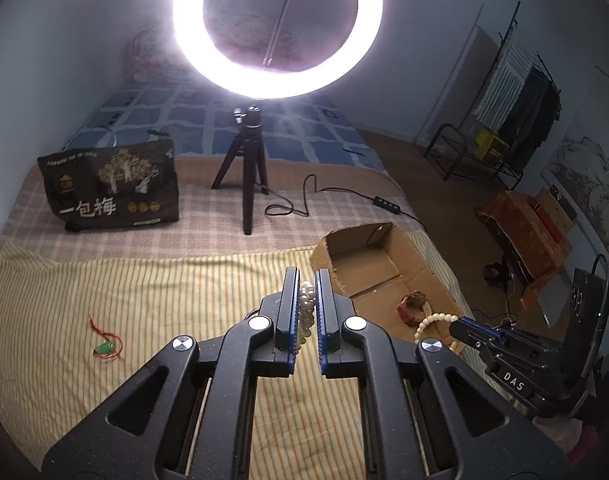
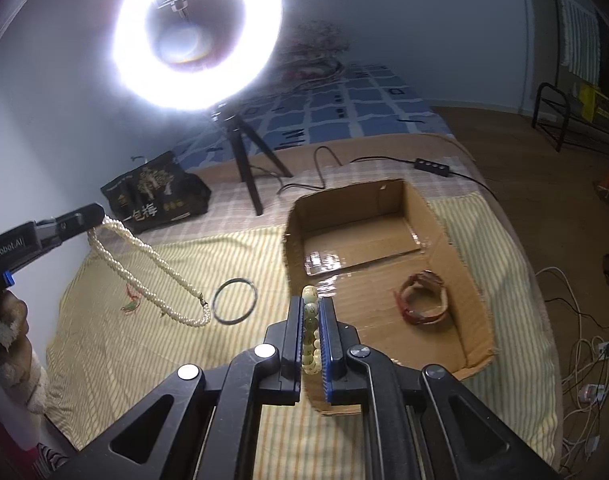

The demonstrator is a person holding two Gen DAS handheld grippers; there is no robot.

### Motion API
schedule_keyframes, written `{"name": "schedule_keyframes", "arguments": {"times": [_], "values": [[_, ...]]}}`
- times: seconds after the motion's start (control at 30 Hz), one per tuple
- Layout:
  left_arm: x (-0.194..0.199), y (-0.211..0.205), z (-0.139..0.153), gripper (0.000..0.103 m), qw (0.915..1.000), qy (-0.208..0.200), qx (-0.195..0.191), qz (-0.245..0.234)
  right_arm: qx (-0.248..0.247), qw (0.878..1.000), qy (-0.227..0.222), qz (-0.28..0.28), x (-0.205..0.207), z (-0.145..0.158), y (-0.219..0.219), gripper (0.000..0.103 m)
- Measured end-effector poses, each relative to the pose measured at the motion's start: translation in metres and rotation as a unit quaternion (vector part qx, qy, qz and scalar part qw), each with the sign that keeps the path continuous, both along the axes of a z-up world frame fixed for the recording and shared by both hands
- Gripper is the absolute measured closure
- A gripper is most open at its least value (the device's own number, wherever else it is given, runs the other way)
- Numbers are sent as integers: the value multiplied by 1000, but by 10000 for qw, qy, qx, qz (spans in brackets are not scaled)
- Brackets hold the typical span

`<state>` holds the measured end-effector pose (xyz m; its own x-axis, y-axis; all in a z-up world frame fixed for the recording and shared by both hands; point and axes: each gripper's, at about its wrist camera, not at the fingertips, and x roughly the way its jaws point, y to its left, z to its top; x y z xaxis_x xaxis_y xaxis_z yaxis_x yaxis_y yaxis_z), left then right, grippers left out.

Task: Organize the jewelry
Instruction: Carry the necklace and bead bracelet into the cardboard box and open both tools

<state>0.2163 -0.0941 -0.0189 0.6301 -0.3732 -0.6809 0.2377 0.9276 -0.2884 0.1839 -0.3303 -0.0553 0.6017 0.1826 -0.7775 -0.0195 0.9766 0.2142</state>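
Observation:
My left gripper (image 1: 307, 280) is shut on a white pearl necklace (image 1: 307, 312); in the right wrist view the necklace (image 2: 144, 264) hangs from it (image 2: 98, 213) down to the striped cloth. My right gripper (image 2: 310, 300) is shut on a pale beaded bracelet (image 2: 310, 332) at the near left edge of the open cardboard box (image 2: 456, 236). The bracelet (image 1: 432, 322) and gripper (image 1: 460, 326) also show in the left wrist view. A red-brown watch (image 2: 422, 298) lies in the box. A dark bangle (image 2: 235, 301) and a green pendant on red cord (image 1: 104, 346) lie on the cloth.
A ring light on a black tripod (image 1: 246, 168) stands behind, with its cable and switch (image 2: 432, 166) by the box. A dark snack bag (image 1: 112, 186) sits at back left. The bed's right edge drops to the floor, with cables (image 2: 584, 344) there.

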Motion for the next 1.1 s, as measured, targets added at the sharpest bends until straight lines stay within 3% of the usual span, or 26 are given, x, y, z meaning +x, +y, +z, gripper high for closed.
{"name": "schedule_keyframes", "arguments": {"times": [0.7,1.1], "values": [[36,-94,42,98,9976,-394,-12,-571,-73,9994,175,-289,0,-14,-43,98],[61,-133,0,98,9972,-76,131,-736,-232,9983,377,-370,4,-32,-55,98]]}}
